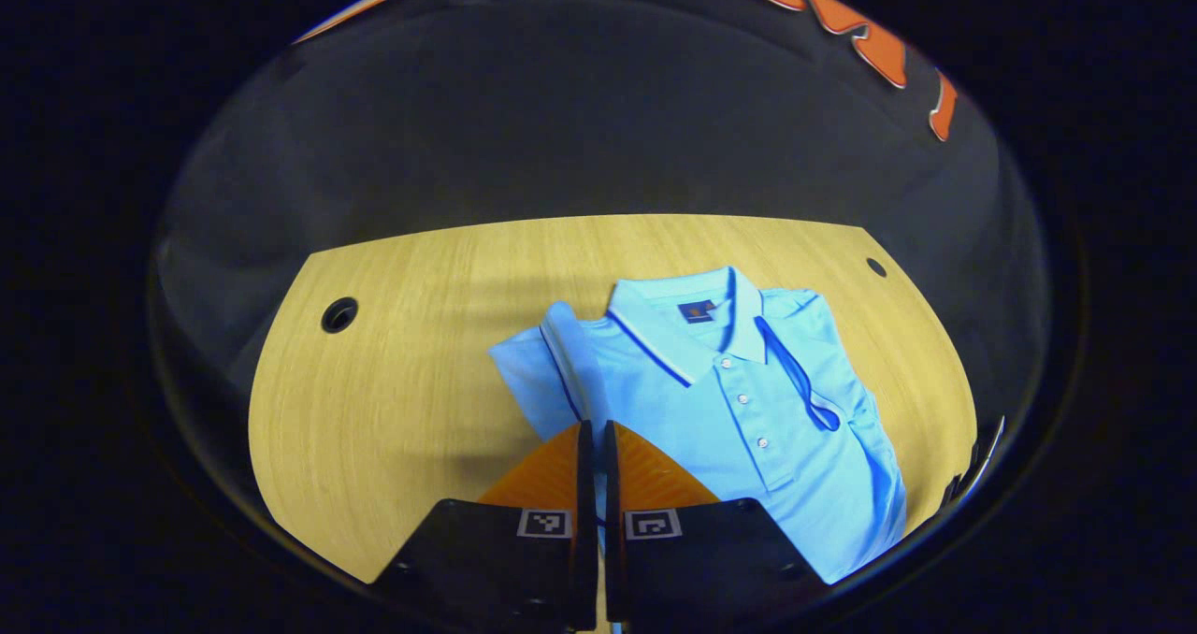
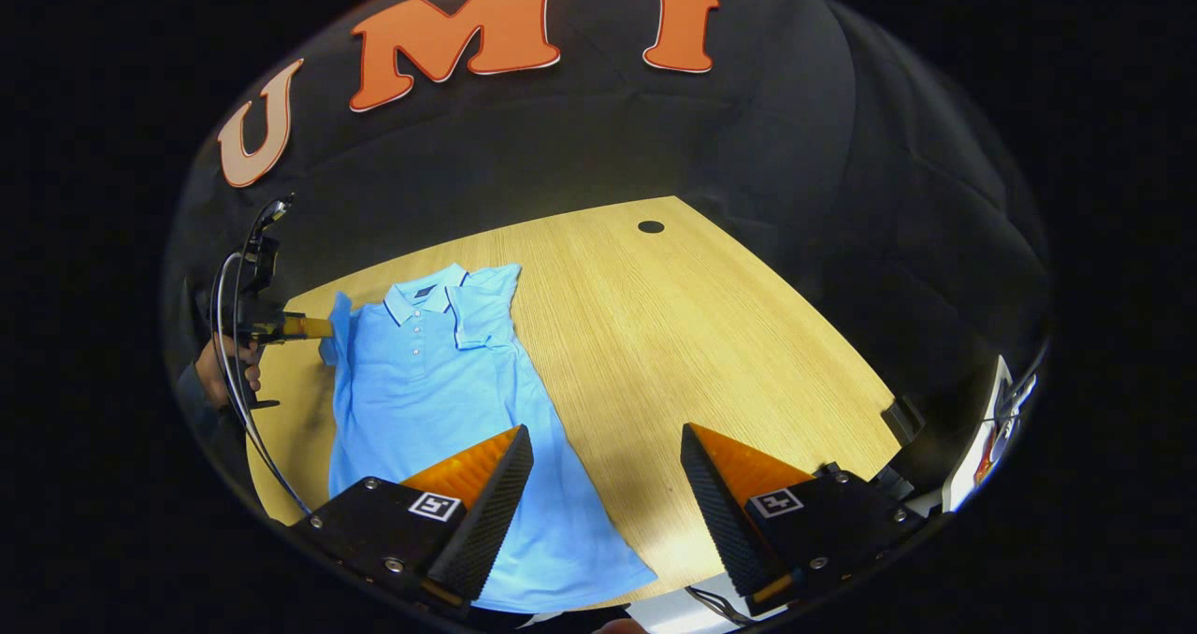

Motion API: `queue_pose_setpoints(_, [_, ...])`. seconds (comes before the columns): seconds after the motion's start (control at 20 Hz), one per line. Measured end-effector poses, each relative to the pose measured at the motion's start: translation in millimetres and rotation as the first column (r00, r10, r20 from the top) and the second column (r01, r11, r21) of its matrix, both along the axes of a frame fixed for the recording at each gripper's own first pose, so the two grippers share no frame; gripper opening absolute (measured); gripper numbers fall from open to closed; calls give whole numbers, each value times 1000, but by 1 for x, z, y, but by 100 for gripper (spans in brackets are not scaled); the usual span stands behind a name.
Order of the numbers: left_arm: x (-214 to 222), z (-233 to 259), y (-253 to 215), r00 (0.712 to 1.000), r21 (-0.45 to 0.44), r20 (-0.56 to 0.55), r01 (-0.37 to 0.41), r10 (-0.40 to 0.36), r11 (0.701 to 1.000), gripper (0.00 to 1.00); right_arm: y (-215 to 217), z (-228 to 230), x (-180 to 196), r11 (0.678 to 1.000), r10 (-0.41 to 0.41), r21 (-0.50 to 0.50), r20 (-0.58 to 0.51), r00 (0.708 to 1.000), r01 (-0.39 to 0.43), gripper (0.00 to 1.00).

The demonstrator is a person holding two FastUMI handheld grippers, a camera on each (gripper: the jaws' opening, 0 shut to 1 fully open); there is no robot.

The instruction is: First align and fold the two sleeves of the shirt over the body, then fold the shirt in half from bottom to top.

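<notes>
A light blue polo shirt (image 1: 748, 428) lies face up on the wooden table (image 1: 393, 410), collar toward the far side. One sleeve (image 1: 795, 372) is folded over the body. The other sleeve (image 1: 561, 353) is raised, and my left gripper (image 1: 596, 425) is shut on its edge, with a sliver of blue cloth between the fingers. In the right gripper view the shirt (image 2: 421, 381) lies at the left, with the left gripper (image 2: 304, 327) pinching the sleeve (image 2: 335, 330) at its far left edge. My right gripper (image 2: 603, 438) hangs open over the table beside the shirt's lower part, holding nothing.
The table (image 2: 701, 335) has round cable holes (image 1: 338, 315) (image 1: 876, 266) (image 2: 651, 226) near its far corners. A hand (image 2: 220, 367) holds the left gripper, and a cable (image 2: 234, 400) trails from it. A white device (image 2: 991, 428) sits off the table's right corner.
</notes>
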State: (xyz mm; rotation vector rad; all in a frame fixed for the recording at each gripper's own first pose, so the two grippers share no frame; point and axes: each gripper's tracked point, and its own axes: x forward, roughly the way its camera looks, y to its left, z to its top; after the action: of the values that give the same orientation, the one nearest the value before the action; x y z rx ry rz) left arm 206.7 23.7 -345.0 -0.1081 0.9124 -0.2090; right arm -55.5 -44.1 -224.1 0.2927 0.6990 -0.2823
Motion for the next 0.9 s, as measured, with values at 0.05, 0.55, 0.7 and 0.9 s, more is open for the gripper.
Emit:
queue_pose_setpoints(0.05, [-1, -2, -9, 1000, 7, -3, 26, -26, 1000, 7, 0, -1, -4, 1000, -5, 0, -5, 1000, 5, 96])
queue_pose_setpoints(0.55, [-45, 16, -58, 984, -96, 58, 173, -168, 980, 42, 15, -17, -22, 997, 51, 56, -32, 998, -49, 96])
queue_pose_setpoints(0.7, [-80, 26, -40, 992, -113, 59, 119, -113, 986, 69, 23, -25, -23, 992, 115, 58, -38, 993, -113, 96])
queue_pose_setpoints(0.9, [-140, 30, -15, 998, -95, 45, 42, -37, 995, 99, 37, -35, -33, 976, 207, 74, -44, 977, -204, 96])
